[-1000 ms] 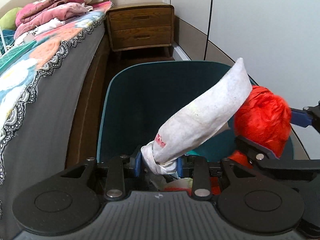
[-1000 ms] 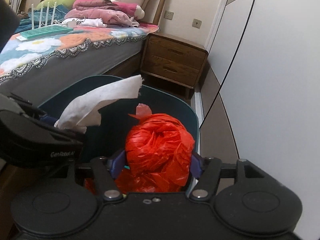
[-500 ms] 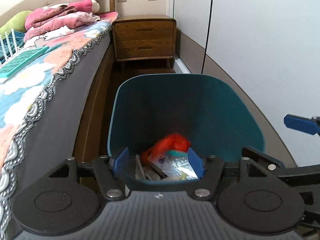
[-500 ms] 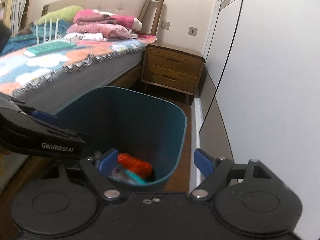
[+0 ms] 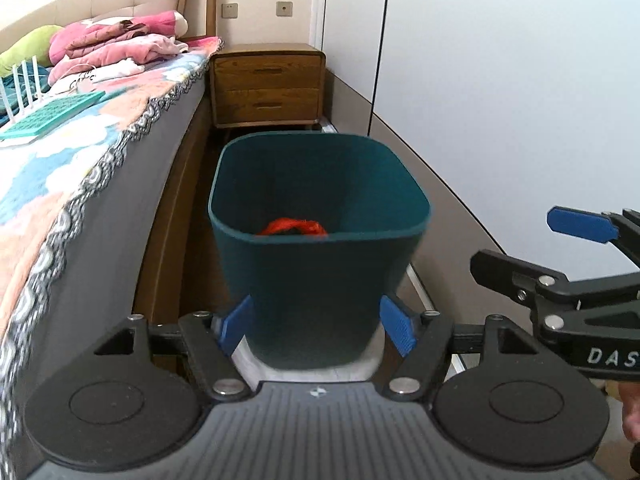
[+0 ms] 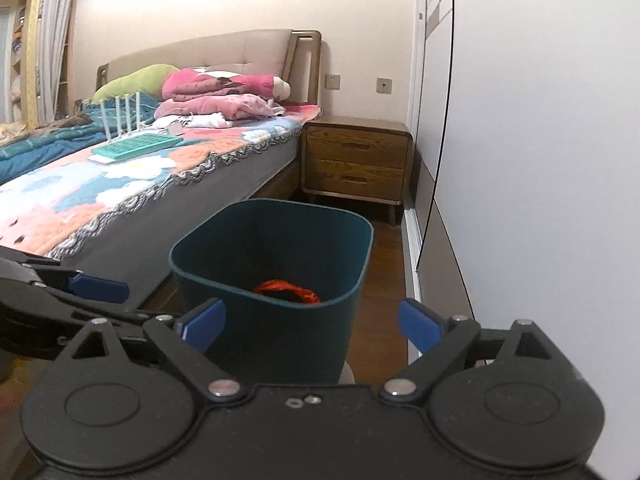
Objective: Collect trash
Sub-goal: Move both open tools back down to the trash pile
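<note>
A bed runs along the left, a nightstand beyond it. The teal bin stands on the floor between bed and wardrobe, a red bag inside. Left gripper and right gripper both have fingers wide, holding nothing.

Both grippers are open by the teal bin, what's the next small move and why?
Probably draw both away from the bin to seek more trash: left gripper and right gripper are open and hold nothing, and the red bag lies inside the bin.
</note>
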Tool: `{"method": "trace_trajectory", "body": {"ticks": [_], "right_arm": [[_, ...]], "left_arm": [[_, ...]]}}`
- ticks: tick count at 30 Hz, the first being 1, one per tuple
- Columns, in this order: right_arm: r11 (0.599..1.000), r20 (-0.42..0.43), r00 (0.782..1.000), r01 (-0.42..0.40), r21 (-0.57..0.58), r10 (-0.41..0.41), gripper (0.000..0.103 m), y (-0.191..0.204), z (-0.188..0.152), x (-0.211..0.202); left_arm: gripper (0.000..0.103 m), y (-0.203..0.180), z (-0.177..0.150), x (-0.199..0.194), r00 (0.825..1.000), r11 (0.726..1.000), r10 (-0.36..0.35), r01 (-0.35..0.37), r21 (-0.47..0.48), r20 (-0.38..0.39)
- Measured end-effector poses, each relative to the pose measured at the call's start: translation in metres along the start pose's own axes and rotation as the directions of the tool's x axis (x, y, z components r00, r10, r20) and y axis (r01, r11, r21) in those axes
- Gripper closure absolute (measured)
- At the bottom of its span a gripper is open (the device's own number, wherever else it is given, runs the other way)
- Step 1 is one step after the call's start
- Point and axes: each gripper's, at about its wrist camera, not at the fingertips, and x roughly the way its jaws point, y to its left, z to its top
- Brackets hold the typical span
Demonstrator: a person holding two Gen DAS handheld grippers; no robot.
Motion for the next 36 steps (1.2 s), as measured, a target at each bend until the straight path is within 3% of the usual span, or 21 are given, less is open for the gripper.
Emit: {"method": "trace_trajectory", "body": {"ticks": [4,10,14,17,21,25,31,36], "right_arm": [[0.999,0.004,1.000,-0.014,0.045,0.014,0.004,0.000,-0.018,-0.017],[0.994,-0.015,1.000,-0.020,0.105,0.022,0.000,-0.002,-0.062,-0.034],[0.989,-0.078,0.997,-0.011,0.148,0.023,0.000,-0.003,-0.105,-0.032],[0.990,-0.134,0.991,0.011,0.141,0.009,0.000,0.000,-0.141,-0.029],[0.990,-0.235,0.972,0.026,0.142,0.008,0.000,-0.001,-0.188,-0.018],[0.990,-0.314,0.949,0.048,0.130,-0.005,0.000,-0.002,-0.225,-0.007],[0.993,-0.428,0.904,0.038,0.115,0.015,0.000,0.003,-0.268,0.017],[0.993,-0.518,0.854,0.028,0.117,0.037,0.001,0.006,-0.308,0.032]], "left_arm": [[0.022,0.000,-0.026,-0.021,1.000,1.000,-0.017,0.017,-0.024,0.002],[0.022,0.007,-0.069,-0.032,0.999,0.997,-0.023,0.022,-0.075,-0.024],[0.022,0.016,-0.103,-0.025,0.999,0.989,-0.025,0.017,-0.148,-0.048],[0.022,0.021,-0.131,-0.011,0.996,0.983,0.015,-0.030,-0.183,-0.083],[0.022,0.020,-0.178,0.018,0.985,0.980,0.079,-0.104,-0.167,-0.154],[0.022,0.013,-0.222,0.052,0.964,0.987,0.069,-0.104,-0.126,-0.257],[0.022,-0.002,-0.280,0.098,0.919,0.996,0.029,-0.058,-0.062,-0.394],[0.022,-0.026,-0.325,0.123,0.898,0.998,0.001,0.030,0.063,-0.439]]}}
